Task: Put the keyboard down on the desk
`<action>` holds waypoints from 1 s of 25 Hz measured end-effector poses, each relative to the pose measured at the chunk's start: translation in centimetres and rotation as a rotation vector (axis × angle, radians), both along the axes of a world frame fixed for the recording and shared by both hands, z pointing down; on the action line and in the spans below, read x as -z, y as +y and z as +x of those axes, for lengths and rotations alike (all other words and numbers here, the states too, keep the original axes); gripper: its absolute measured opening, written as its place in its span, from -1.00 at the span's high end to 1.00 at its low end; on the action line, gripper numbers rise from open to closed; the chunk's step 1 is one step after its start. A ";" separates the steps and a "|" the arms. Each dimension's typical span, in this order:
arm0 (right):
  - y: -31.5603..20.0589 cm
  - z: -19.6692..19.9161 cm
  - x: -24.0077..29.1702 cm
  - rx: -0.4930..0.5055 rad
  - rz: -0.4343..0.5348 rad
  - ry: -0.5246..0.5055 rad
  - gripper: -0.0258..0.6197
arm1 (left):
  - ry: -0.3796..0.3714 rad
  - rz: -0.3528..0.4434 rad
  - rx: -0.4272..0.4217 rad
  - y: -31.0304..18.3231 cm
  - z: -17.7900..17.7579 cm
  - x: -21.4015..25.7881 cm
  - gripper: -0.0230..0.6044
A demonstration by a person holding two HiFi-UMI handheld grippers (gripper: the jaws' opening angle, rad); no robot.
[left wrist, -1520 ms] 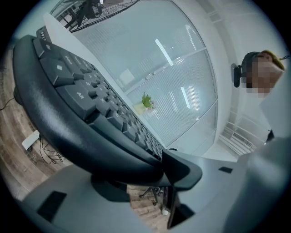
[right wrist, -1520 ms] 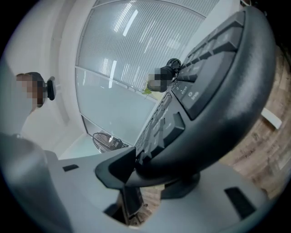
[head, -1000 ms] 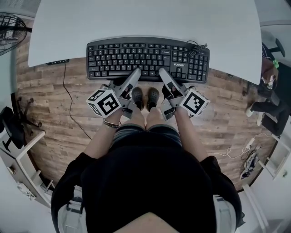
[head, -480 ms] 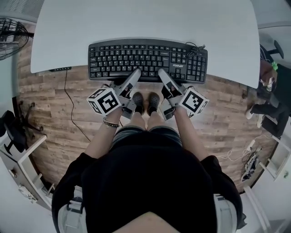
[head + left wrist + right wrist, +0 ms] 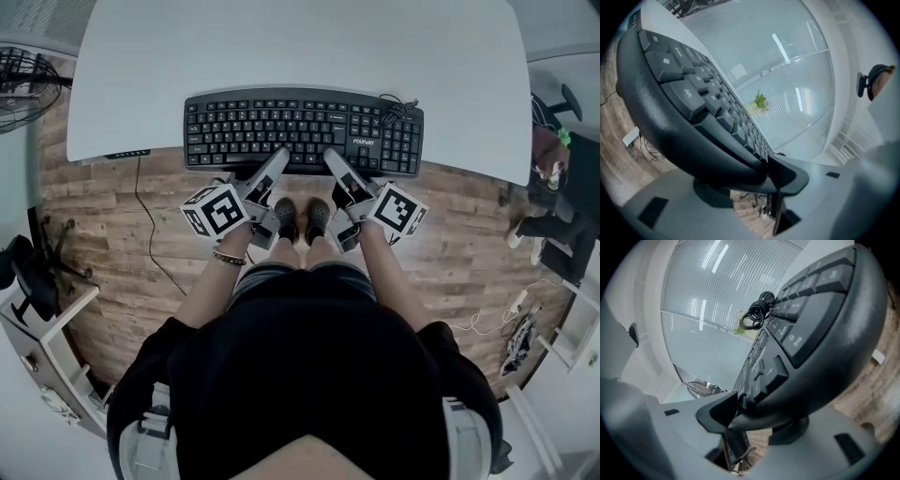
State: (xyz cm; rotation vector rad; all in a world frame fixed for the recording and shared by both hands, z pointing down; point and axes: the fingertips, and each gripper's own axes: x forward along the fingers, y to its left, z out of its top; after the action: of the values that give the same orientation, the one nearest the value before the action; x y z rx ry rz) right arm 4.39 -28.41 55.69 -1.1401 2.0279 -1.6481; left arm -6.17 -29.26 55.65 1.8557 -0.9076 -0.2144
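A black keyboard (image 5: 305,131) lies level over the near part of the white desk (image 5: 300,47), its front edge close to the desk's front edge. My left gripper (image 5: 279,156) is shut on that front edge left of centre, and my right gripper (image 5: 333,156) is shut on it right of centre. In the left gripper view the keyboard (image 5: 693,108) fills the left side, its rim clamped in the left gripper (image 5: 764,171). The right gripper view shows the keyboard (image 5: 820,333) gripped by the right gripper (image 5: 736,406). Its coiled cable (image 5: 396,107) rests on the top right corner.
A fan (image 5: 23,70) stands at the far left beside the desk. A power strip (image 5: 127,153) hangs under the desk's left edge, with a cable (image 5: 150,234) trailing over the wooden floor. White shelving (image 5: 47,347) is at the lower left. A person (image 5: 553,159) sits at the right.
The keyboard has moved further in over the desk with both grippers still on its front edge; less of it overhangs the desk's front edge than a second ago.
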 end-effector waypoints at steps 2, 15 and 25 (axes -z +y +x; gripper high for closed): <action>0.0 0.2 -0.1 0.002 -0.018 0.002 0.28 | -0.007 -0.007 0.003 0.0 0.1 -0.1 0.19; -3.2 0.6 -1.6 0.013 -0.096 0.042 0.08 | 0.016 -0.099 0.026 -2.5 0.4 -1.3 0.16; -3.8 0.7 -1.8 -0.021 -0.120 0.004 0.05 | -0.011 -0.124 0.042 -3.0 0.2 -1.5 0.07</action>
State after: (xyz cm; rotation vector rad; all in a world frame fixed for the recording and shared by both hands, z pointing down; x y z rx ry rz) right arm 5.08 -32.24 57.49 -1.2012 1.9350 -1.7798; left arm -5.94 -32.22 57.19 1.7260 -0.9468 -0.1703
